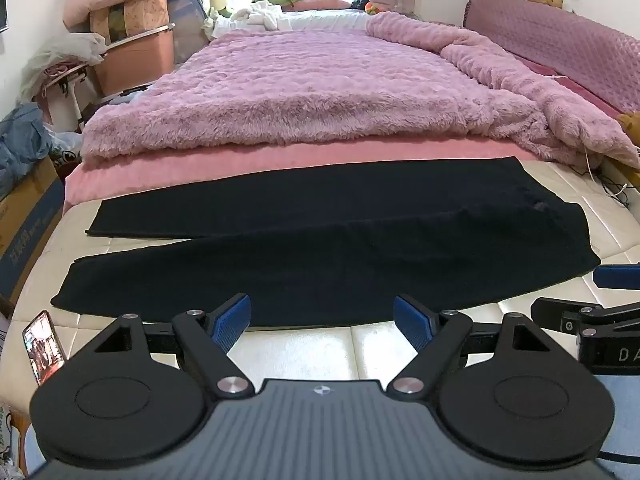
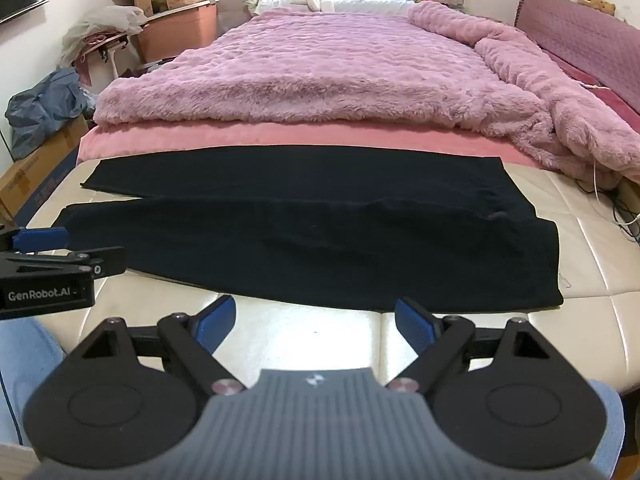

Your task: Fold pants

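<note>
Black pants [image 1: 320, 248] spread flat across the bare cream mattress [image 1: 304, 352], legs splayed leftward, far edge near the pink blanket [image 1: 320, 96]. Left gripper [image 1: 322, 322] and right gripper [image 2: 316, 322] hovering just short of the near edge, fingers wide apart, holding nothing. Phone [image 1: 43, 346] lying at the mattress's left edge.

Left wrist view: low over near edge of mattress [image 1: 304, 354], facing forward along left gripper [image 1: 322, 322] across pants [image 1: 320, 248] toward blanket [image 1: 312, 92] and window. Right wrist view: same height and heading, set just to right, right gripper [image 2: 316, 322] in foreground. Both near pants' front edge. Shared: pants, blanket, headboard, boxes at left; each view catches other gripper at side.
</note>
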### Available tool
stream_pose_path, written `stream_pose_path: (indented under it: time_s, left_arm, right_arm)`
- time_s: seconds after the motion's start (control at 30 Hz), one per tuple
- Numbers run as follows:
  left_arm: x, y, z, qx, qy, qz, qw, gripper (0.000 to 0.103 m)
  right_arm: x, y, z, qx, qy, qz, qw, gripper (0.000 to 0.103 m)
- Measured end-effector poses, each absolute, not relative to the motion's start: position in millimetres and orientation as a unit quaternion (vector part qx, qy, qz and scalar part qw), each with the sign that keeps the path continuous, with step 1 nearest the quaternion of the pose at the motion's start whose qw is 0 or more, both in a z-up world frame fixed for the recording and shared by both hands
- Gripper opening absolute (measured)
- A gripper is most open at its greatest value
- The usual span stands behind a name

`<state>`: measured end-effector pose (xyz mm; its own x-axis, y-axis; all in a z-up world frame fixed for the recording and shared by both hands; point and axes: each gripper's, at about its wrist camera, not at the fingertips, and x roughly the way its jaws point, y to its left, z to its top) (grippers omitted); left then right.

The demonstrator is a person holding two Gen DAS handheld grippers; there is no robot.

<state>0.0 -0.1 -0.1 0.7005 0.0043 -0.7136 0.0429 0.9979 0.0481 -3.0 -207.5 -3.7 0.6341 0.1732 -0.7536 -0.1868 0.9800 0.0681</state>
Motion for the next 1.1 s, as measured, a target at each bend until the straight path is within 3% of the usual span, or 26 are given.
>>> stream_pose_path:
  time_s: [1.1]
  left_arm:
    - [-3.1, 4.4, -1.1, 0.027, 0.394, -0.004, 0.919, 0.095]
  right_arm:
    - [-9.7, -200.5, -0.9, -0.012, 0.413, 0.109, 0.904, 0.083]
